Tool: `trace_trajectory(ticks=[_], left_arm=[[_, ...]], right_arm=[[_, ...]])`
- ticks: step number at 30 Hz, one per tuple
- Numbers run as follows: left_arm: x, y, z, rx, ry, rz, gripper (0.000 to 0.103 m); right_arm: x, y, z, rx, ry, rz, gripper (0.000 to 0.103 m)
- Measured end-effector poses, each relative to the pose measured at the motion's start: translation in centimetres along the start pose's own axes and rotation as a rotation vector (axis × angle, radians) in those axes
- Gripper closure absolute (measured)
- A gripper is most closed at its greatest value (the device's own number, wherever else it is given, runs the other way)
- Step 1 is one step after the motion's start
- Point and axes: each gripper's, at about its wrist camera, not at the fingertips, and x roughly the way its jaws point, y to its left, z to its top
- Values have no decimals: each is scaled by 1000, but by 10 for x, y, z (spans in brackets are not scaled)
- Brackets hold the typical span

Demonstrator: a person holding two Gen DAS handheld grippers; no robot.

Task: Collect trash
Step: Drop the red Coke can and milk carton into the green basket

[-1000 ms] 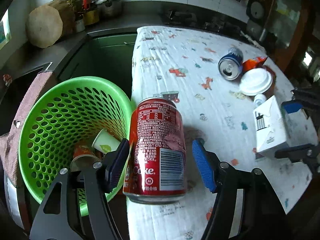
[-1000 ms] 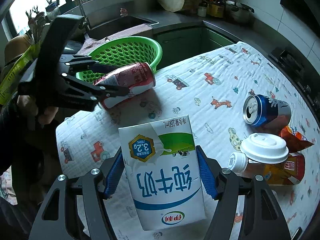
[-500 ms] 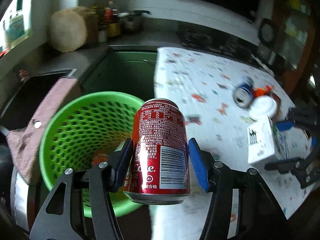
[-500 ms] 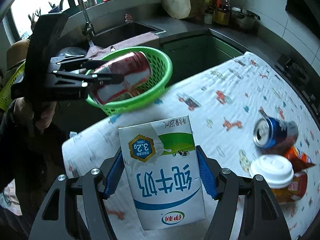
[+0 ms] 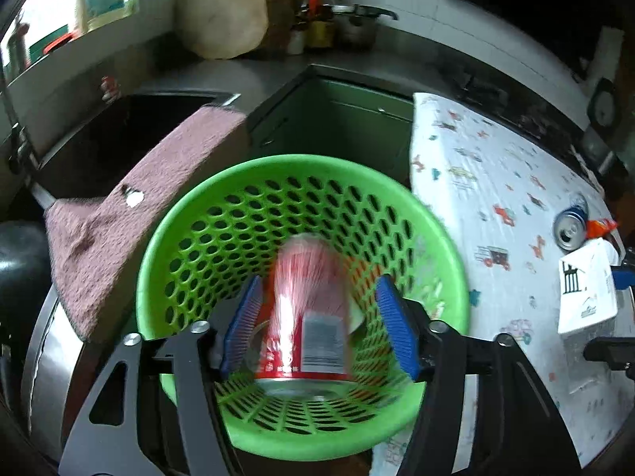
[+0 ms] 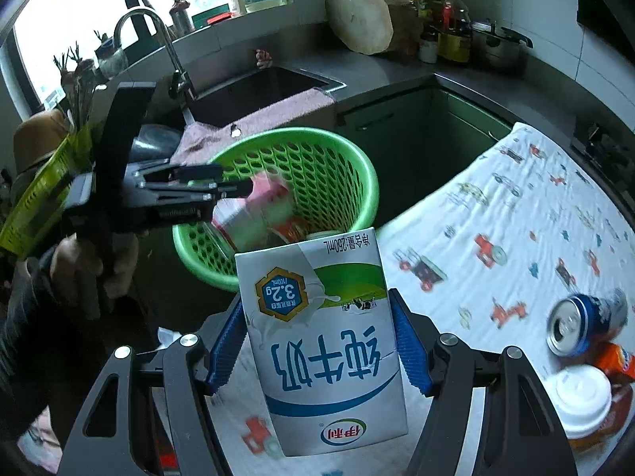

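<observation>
My left gripper (image 5: 317, 329) is open above the green basket (image 5: 190, 214). A red cola can (image 5: 307, 317), motion-blurred, is between the spread fingers and falling into the basket. My right gripper (image 6: 317, 349) is shut on a white and green milk carton (image 6: 321, 341), held over the table's near edge. In the right wrist view the basket (image 6: 341, 158) lies ahead to the left, with the left gripper (image 6: 234, 190) over it and the blurred can (image 6: 254, 210) below its fingers. The carton also shows in the left wrist view (image 5: 587, 289).
On the printed tablecloth (image 6: 496, 238) lie a blue can (image 6: 583, 317), an orange wrapper (image 6: 615, 361) and a white-lidded cup (image 6: 583, 396). A pink towel (image 5: 131, 214) hangs from the sink edge by the basket. Basket holds other trash (image 6: 293, 230).
My left gripper has moved over the basket and opened; the cola can has left its grip and drops. My right gripper, with the carton, has moved toward the basket.
</observation>
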Motion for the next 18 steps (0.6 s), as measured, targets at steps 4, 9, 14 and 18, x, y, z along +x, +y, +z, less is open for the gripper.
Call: trace_trajectory(ticks=[4, 9, 14, 18], left_arm=[[-4, 13, -6, -26, -6, 18, 30], [-17, 24, -15, -61, -23, 29, 26], [-35, 30, -25, -81, -46, 49, 21], [-49, 34, -32, -91, -63, 46, 20]], right_arm=[[10, 2, 14, 19, -13, 13, 37], [28, 7, 35, 50, -46, 24, 37], [48, 14, 55, 84, -68, 43, 37], [66, 24, 69, 101, -80, 56, 37]])
